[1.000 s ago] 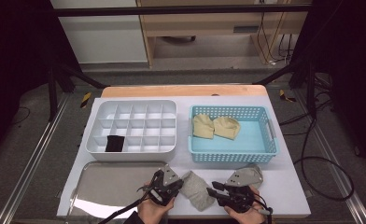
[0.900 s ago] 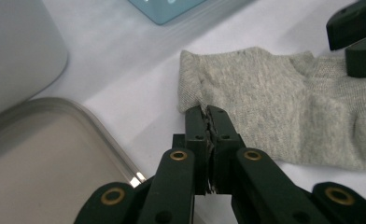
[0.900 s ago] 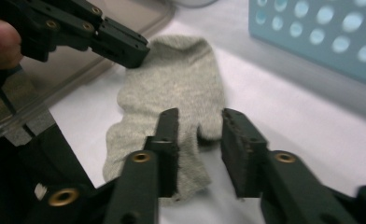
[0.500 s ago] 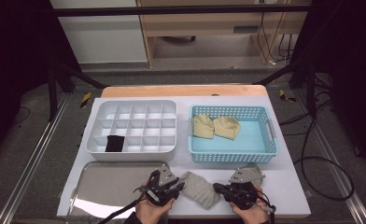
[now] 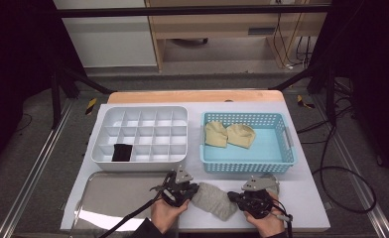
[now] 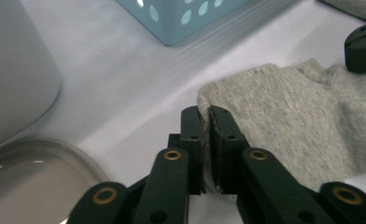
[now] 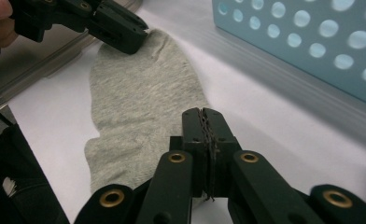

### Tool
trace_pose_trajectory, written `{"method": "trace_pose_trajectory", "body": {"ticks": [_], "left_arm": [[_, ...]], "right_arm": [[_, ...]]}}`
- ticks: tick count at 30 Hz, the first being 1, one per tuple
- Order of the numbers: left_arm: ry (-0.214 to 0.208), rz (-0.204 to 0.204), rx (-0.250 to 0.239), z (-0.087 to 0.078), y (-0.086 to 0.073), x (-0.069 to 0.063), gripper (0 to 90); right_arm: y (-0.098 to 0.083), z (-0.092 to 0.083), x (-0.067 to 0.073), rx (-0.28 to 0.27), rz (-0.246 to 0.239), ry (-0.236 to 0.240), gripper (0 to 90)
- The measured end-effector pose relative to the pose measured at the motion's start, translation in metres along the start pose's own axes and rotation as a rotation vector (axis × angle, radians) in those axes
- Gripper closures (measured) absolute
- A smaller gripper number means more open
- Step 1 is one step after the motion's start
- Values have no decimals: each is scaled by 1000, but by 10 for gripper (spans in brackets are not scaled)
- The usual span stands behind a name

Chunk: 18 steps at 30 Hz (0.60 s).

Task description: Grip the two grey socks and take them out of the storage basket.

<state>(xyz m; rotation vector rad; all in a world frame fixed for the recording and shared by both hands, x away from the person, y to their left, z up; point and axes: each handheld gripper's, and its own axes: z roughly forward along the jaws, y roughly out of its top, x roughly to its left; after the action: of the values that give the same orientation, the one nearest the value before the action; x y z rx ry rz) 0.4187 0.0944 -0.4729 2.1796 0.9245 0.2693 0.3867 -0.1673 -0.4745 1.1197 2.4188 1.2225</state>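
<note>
left gripper (image 6: 205, 122): reclosed, now pinching grey sock (image 6: 284, 126) | right gripper (image 7: 204, 122): clamps sock's other end

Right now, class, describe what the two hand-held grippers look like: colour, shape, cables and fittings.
Both are black. The left gripper and the right gripper each carry a grey three-cornered plate on top. Up close, each has two flat black jaws on hinged arms with brass-coloured rivets. A dark cable trails from each towards the table's near edge.
</note>
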Motion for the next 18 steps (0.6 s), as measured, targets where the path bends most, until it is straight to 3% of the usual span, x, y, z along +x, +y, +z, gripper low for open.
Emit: {"method": "trace_pose_trajectory", "body": {"ticks": [3, 7, 14, 18], "left_arm": [[12, 4, -25, -10, -3, -4, 853], [27, 2, -32, -20, -10, -9, 846], [40, 13, -15, -21, -19, -12, 838], [41, 15, -14, -23, -23, -14, 838]], "right_arm": [[4, -1, -5, -6, -7, -37, 900], [8, -2, -9, -25, 3, -33, 897], [1, -9, 1, -80, 24, 5, 686], [-8, -5, 6, -62, 23, 6, 616]]}}
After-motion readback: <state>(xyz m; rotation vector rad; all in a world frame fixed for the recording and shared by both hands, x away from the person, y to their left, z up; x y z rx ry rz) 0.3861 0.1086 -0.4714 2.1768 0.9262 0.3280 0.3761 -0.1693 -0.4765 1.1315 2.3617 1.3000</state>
